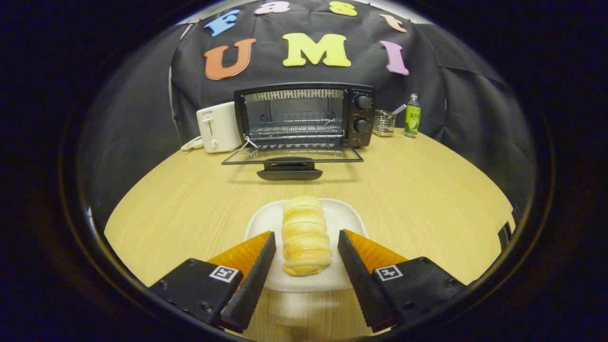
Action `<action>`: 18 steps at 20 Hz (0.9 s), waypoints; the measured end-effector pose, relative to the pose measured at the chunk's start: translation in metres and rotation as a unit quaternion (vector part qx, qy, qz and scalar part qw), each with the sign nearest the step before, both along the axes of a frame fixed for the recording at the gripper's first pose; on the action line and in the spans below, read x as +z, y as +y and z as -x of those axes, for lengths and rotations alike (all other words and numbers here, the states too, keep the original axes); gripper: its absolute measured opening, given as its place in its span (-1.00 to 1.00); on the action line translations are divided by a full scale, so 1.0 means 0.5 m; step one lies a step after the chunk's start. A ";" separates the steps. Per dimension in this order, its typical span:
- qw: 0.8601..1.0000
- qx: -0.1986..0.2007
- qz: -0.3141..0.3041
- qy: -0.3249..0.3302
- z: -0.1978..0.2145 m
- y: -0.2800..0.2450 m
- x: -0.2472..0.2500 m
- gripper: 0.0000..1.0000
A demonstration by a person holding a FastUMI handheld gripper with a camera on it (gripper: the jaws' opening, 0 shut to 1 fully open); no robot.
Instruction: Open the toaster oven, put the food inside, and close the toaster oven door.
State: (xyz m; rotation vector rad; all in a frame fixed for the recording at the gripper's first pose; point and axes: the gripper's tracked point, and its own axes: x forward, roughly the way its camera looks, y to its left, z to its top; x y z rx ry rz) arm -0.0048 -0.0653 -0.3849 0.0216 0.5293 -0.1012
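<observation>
The pale wood-grain round table spreads out under everything I see, running back to the black cloth wall. At its far side stands the black boxy toaster oven, its glass door dropped flat toward me, the dark handle at the door's near edge and a wire rack showing inside the bare cavity; two round knobs sit one above the other on its right panel. Touching or just beside its left wall is a cream-white slot toaster. To the oven's right, a little apart, are a small metal mesh holder with a utensil leaning in it and, just beside that, a green-labelled drink bottle. Nearer me, well apart from the oven, lies a white square plate with rounded corners, and on it a golden, ridged, oblong bread roll, lying lengthwise along my line of sight. My claw is spread wide, one finger on each side of the roll, with a clear gap between each finger and the bread, so I am pressing on nothing. The roll's near end sits between my fingertips and its far end reaches beyond them toward the oven.
</observation>
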 end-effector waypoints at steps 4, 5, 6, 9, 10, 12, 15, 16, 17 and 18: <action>1.000 -0.009 -0.012 0.016 -0.013 -0.007 -0.007 0.77; 1.000 -0.008 -0.006 0.023 -0.015 -0.005 -0.009 0.63; 1.000 -0.009 0.004 0.023 -0.017 -0.007 -0.010 0.57; 1.000 -0.002 0.007 0.021 -0.012 -0.003 -0.006 0.41; 1.000 -0.002 0.001 0.019 -0.012 -0.004 -0.006 0.34; 1.000 -0.004 -0.014 0.007 -0.014 -0.007 0.000 0.26; 0.999 0.001 -0.022 -0.030 -0.014 -0.007 0.026 0.24; 0.999 0.002 -0.020 -0.049 -0.014 -0.005 0.039 0.24; 0.998 0.004 -0.019 -0.064 -0.015 -0.003 0.048 0.24; 0.997 0.010 -0.020 -0.077 -0.018 0.004 0.055 0.24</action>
